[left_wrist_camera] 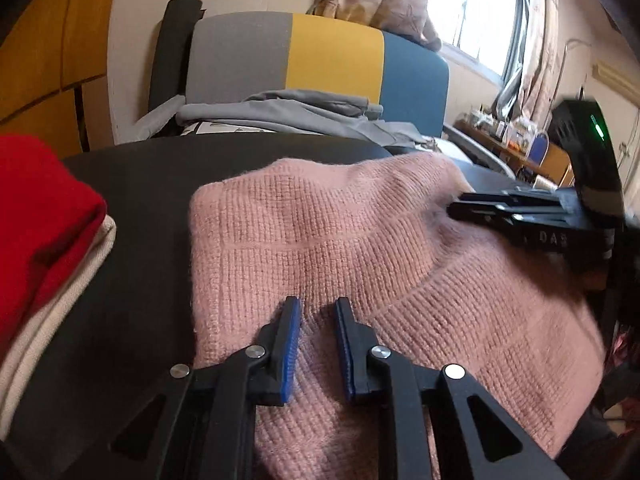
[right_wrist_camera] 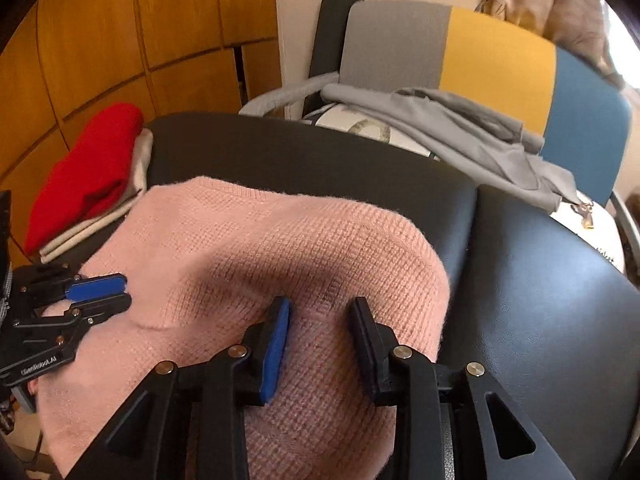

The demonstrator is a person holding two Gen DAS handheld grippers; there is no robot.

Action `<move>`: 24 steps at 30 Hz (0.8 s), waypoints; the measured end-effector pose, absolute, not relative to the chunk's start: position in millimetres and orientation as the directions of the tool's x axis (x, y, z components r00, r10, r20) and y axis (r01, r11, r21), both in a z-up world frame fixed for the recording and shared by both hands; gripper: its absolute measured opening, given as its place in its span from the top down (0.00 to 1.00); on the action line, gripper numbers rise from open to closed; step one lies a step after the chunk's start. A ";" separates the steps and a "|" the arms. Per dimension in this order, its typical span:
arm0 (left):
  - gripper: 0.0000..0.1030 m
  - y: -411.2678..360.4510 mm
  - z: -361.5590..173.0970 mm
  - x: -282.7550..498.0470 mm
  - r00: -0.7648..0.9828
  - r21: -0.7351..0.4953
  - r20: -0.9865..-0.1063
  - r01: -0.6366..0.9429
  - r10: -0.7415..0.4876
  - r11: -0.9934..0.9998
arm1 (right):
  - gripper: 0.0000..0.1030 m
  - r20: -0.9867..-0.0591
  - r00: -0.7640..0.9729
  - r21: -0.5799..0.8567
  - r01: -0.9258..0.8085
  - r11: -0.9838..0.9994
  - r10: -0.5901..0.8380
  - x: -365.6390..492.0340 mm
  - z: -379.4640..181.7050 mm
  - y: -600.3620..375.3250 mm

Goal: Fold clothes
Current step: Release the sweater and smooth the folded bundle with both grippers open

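A black padded surface point(right_wrist_camera: 540, 280) stretched ahead of both grippers, and only the right wrist view showed the seam dividing it. A pink knitted sweater point(left_wrist_camera: 320, 232) lay folded on it, directly under both grippers. Beyond stood a chair point(left_wrist_camera: 336, 56) banded grey, yellow and blue, with grey clothing point(right_wrist_camera: 460, 128) draped on its seat. Left of the left gripper point(left_wrist_camera: 318, 304) sat a red folded garment point(left_wrist_camera: 36, 216) on cream ones. Its jaws were pinched on a ridge of sweater knit. The right gripper point(right_wrist_camera: 320, 304) likewise held bunched sweater between wider-set jaws. Only the left view showed a window point(left_wrist_camera: 480, 8).
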State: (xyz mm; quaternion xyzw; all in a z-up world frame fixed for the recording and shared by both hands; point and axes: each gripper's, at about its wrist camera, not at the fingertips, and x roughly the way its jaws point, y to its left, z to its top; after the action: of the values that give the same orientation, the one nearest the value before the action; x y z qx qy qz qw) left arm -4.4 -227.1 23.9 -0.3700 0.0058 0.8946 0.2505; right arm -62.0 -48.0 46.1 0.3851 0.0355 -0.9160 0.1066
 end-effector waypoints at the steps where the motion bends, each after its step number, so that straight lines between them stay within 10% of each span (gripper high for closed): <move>1: 0.82 -230.8 24.5 -3.2 -0.593 -0.187 -0.663 -0.459 0.456 -0.869 | 0.69 -0.692 -0.702 0.017 0.217 -0.976 -0.168 -56.9 45.8 -48.1; 8: 0.82 -237.2 70.0 27.4 -0.687 -0.119 -0.589 -0.446 0.425 -0.887 | 0.65 -0.580 -0.768 0.186 0.200 -0.962 -0.272 -9.6 93.9 -37.2; 12: 0.80 -219.0 83.0 47.1 -0.668 -0.139 -0.534 -0.536 0.518 -0.833 | 0.65 -0.609 -0.758 0.051 0.256 -0.965 -0.233 17.2 93.2 -62.3; 15: 0.77 -195.6 47.9 35.8 -0.635 -0.011 -0.666 -0.517 0.392 -0.856 | 0.64 -0.676 -0.711 -0.036 0.293 -0.955 -0.193 16.9 67.3 -85.0; 20: 0.77 -227.0 25.6 24.7 -0.581 -0.189 -0.652 -0.499 0.488 -0.846 | 0.61 -0.667 -0.738 -0.232 0.338 -0.912 -0.103 18.8 38.1 -112.6; 24: 0.77 -250.0 44.2 36.4 -0.580 -0.237 -0.633 -0.486 0.513 -0.841 | 0.49 -0.646 -0.724 -0.052 0.358 -0.932 -0.242 23.4 56.9 -88.9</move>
State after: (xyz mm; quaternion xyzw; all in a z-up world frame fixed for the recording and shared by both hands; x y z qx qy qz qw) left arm 36.4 -250.0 44.2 -0.3621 -0.0187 0.8886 0.2810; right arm 23.4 -88.9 56.9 0.3340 0.0868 -0.9244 0.1624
